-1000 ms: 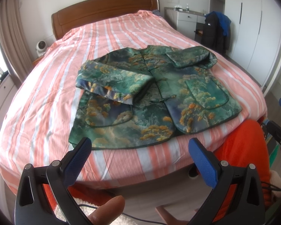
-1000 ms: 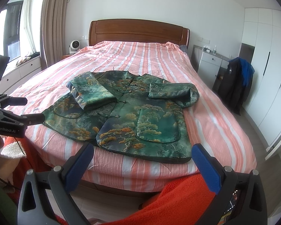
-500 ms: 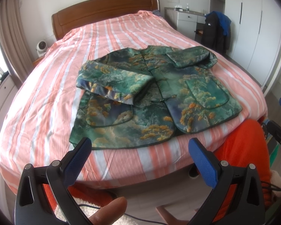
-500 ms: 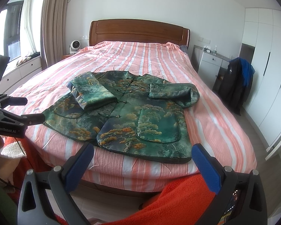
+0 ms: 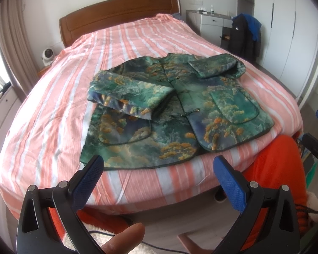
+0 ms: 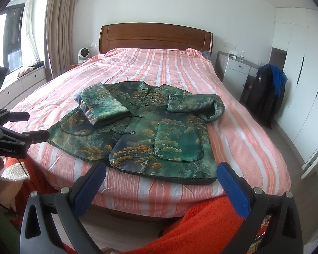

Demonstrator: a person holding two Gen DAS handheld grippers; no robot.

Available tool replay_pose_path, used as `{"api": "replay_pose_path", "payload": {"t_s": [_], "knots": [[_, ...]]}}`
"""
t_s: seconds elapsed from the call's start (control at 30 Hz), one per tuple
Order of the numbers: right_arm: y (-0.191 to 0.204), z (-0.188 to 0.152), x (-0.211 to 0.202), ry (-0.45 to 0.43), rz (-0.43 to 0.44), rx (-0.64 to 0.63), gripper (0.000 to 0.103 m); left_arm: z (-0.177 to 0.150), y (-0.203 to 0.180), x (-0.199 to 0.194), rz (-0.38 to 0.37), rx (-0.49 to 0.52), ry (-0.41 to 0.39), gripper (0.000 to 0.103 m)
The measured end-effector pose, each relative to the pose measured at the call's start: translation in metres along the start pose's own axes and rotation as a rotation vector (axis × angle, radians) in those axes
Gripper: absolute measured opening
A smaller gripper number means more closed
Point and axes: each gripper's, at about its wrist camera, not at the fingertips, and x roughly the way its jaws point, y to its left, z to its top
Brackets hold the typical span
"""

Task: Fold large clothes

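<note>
A green patterned jacket (image 5: 180, 110) lies front up near the foot of the bed (image 5: 53, 127), both sleeves folded in across its chest. It also shows in the right wrist view (image 6: 150, 135). My left gripper (image 5: 159, 180) is open and empty, held short of the bed's foot edge, below the jacket's hem. My right gripper (image 6: 161, 184) is open and empty, also short of the foot edge, below the hem's right part. The left gripper's body shows at the left of the right wrist view (image 6: 10, 135).
The bed has a pink striped cover (image 6: 159, 67) and a wooden headboard (image 6: 156, 38). A white fan (image 6: 83, 55) stands at its left. A dark coat (image 6: 267, 93) hangs by a white cabinet (image 6: 235, 72) at the right. My orange-clad legs (image 6: 201, 228) are below.
</note>
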Motion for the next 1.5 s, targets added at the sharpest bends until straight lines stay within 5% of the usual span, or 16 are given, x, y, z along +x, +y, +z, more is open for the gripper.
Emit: {"api": "replay_pose_path", "payload": {"t_s": [1.5], "knots": [[-0.0022,-0.0003,-0.0009,-0.021,-0.080,-0.068,0.103,-0.0019,0.0007,0.0020,0.001,0.002,0.017,0.103]]}}
